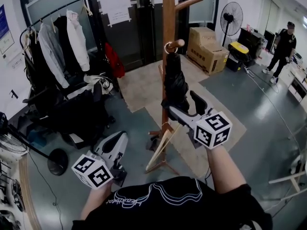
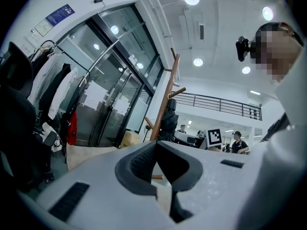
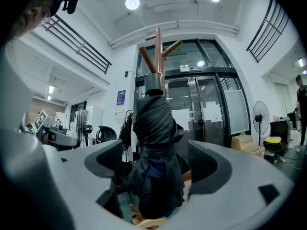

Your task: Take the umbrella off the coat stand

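Two grippers showed: your right gripper (image 1: 186,107) had its jaws spread around the lower part of the black umbrella (image 1: 173,83), which hung from a peg on the coat stand (image 1: 168,13). Your left gripper (image 1: 116,143) was clenched, empty, lower down.

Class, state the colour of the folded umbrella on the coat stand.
The umbrella is black, clearest in right gripper view.

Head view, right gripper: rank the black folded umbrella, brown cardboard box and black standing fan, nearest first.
1. Black folded umbrella: between the fingers of the right gripper.
2. Brown cardboard box: beyond the umbrella, to the right.
3. Black standing fan: behind the box, farther right.
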Tool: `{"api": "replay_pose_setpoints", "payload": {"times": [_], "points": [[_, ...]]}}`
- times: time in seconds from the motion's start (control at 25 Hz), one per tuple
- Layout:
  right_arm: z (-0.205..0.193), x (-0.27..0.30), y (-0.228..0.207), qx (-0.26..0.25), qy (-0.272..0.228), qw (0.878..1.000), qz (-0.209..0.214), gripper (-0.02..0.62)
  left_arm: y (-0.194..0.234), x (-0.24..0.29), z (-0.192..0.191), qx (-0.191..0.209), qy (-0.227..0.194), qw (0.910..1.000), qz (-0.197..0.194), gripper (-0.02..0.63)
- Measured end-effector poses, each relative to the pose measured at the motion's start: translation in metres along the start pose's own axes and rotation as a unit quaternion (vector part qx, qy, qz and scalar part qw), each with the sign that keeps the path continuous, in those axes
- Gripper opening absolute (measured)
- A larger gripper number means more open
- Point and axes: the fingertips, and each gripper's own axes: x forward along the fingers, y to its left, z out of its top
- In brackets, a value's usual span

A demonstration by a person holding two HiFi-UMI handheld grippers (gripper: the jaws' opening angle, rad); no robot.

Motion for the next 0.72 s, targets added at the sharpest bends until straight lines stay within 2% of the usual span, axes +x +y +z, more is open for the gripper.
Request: {"api": "replay_pose_setpoints", "payload": {"times": [0.24, 0.72], "points": [[-0.007, 0.025, -0.004, -0.012, 0.015, 1.000, -0.001, 0.402, 0.016, 0.002, 0.004, -0.002, -0.005, 0.9999, 0.013, 0.005], [-0.013, 0.044, -0.008, -0.022, 0.022, 0.999, -0.010, 0.298, 0.028, 0.004, 0.007, -0.002, -0.004, 0.9998, 0.020, 0.005]]}}
